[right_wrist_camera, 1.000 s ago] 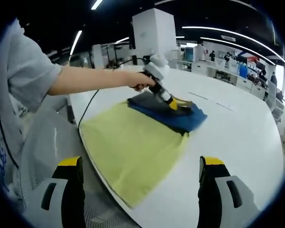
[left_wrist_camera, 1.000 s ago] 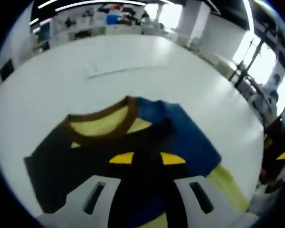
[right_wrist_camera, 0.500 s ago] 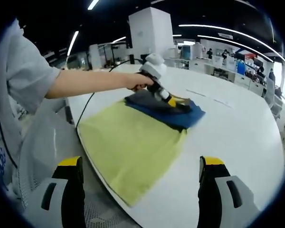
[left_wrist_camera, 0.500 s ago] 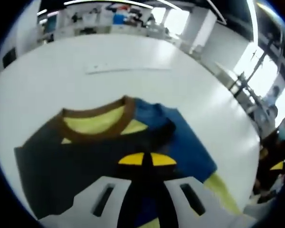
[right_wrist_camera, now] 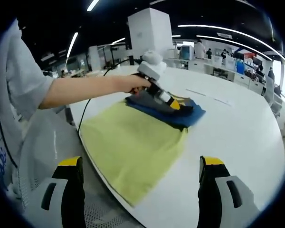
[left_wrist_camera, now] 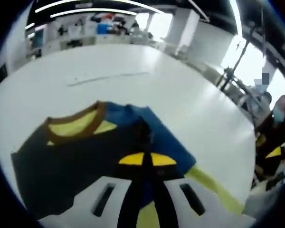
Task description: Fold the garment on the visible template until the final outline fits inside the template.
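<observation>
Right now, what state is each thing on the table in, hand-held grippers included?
Left hand-held gripper: jaws shut, pinching the dark garment fabric.
Right hand-held gripper: jaws open, holding nothing, off the table edge.
Dark navy and blue garment with brown collar: partly folded, lying flat.
Yellow-green rectangular template sheet: spread flat, garment covering its far end.
White table: bearing both.

Left gripper (left_wrist_camera: 147,159): white jaws, slotted, yellow tips. Right gripper (right_wrist_camera: 140,173): black jaws, yellow caps, at six o'clock. Grey short sleeve (right_wrist_camera: 23,80) at nine o'clock; black cable (right_wrist_camera: 88,110) trails.
</observation>
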Motion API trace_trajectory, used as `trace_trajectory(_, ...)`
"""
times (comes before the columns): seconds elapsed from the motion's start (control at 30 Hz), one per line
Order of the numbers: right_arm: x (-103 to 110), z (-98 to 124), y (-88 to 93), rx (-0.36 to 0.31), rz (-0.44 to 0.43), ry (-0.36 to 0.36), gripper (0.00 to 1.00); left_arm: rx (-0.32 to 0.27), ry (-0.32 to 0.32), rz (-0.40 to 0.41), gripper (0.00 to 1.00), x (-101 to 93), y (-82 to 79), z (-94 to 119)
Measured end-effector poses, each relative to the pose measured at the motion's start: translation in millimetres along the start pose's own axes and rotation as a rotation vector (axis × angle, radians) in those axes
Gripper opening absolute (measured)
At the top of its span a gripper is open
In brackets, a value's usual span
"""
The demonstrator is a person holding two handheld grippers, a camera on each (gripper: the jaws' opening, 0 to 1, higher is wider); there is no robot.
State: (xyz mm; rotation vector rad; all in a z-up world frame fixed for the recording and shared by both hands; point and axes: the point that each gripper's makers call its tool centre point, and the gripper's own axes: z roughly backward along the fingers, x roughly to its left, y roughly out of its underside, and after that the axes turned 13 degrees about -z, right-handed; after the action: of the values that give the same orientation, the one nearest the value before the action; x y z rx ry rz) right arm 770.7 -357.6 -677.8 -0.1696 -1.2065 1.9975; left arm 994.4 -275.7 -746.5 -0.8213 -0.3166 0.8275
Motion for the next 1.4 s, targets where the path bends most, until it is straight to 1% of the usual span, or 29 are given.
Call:
trace_trajectory(0.17, -2.3, 3.2, -1.4, -0.014, -0.004, 0.008, 1.0, 0.021, 0.009, -0.052, 0.0, -11.1, 1.3, -5.0)
trace_trajectory(0.27, -3.6, 4.8, -0.6, -0.014, -0.001, 0.014, 1.0, 0.036, 0.006, -0.091, 0.0, -12.9, 3.0, -6.4)
trace_trajectory(0.37, -3.0, 5.7, -1.1, -0.023, -0.007, 0.015, 1.0, 0.045, 0.007, -0.101, 0.0, -12.6, 4.5, -7.5)
trace_trajectory(0.43, -1.9, 5.9, -1.3, -0.029, -0.011, 0.014, 1.0, 0.057, 0.006, -0.132, 0.0, -13.3, 5.6, -9.1)
trace_trajectory(0.47, -1.5, 6.0, -1.0, -0.031, -0.011, 0.013, 1.0, 0.071, 0.003, -0.192, 0.0, -13.6, 6.7, -10.1)
trace_trajectory(0.5, -1.1, 6.0, -0.3, -0.031, -0.013, 0.013, 1.0, 0.075, 0.002, -0.212, 0.0, -13.9, 6.9, -10.6)
trace_trajectory(0.53, -0.9, 6.1, -0.1, -0.031, -0.013, 0.013, 1.0, 0.094, -0.003, -0.257, 0.0, -14.8, 8.8, -11.9)
trace_trajectory(0.57, -0.7, 6.4, 0.2, -0.034, -0.015, 0.013, 1.0, 0.113, 0.004, -0.303, 0.0, -18.0, 10.9, -13.8)
trace_trajectory(0.7, -1.7, 8.4, 0.9, -0.041, -0.021, 0.017, 1.0, 0.142, 0.02, -0.42, 0.01, -26.1, 13.8, -19.3)
trace_trajectory(0.73, -2.6, 8.9, 1.4, -0.043, -0.024, 0.02, 1.0, 0.147, 0.013, -0.473, 0.01, -26.1, 13.7, -20.6)
trace_trajectory(0.83, -4.3, 10.0, 2.7, -0.049, -0.033, 0.028, 1.0, 0.168, 0.012, -0.554, 0.01, -27.6, 15.7, -22.2)
trace_trajectory(0.87, -4.6, 10.7, 2.4, -0.055, -0.038, 0.03, 1.0, 0.168, 0.012, -0.567, 0.01, -27.9, 15.1, -22.4)
trace_trajectory(1.0, -4.2, 12.2, 2.3, -0.068, -0.05, 0.035, 1.0, 0.181, 0.018, -0.571, 0.01, -27.3, 15.7, -22.0)
trace_trajectory(1.07, -3.1, 12.4, 3.7, -0.068, -0.052, 0.034, 1.0, 0.189, 0.028, -0.607, 0.01, -27.2, 15.8, -22.3)
trace_trajectory(1.17, -2.1, 11.5, 6.8, -0.067, -0.053, 0.034, 1.0, 0.204, 0.037, -0.639, 0.01, -27.2, 16.2, -23.0)
trace_trajectory(1.3, 0.4, 12.9, 6.5, -0.078, -0.056, 0.038, 1.0, 0.216, 0.041, -0.633, 0.01, -26.8, 15.9, -23.6)
trace_trajectory(1.37, 2.6, 13.9, 5.5, -0.085, -0.058, 0.035, 1.0, 0.216, 0.039, -0.614, 0.01, -26.1, 15.9, -23.6)
trace_trajectory(1.4, 3.1, 14.1, 5.7, -0.083, -0.052, 0.038, 1.0, 0.215, 0.036, -0.59, 0.01, -25.4, 15.9, -23.5)
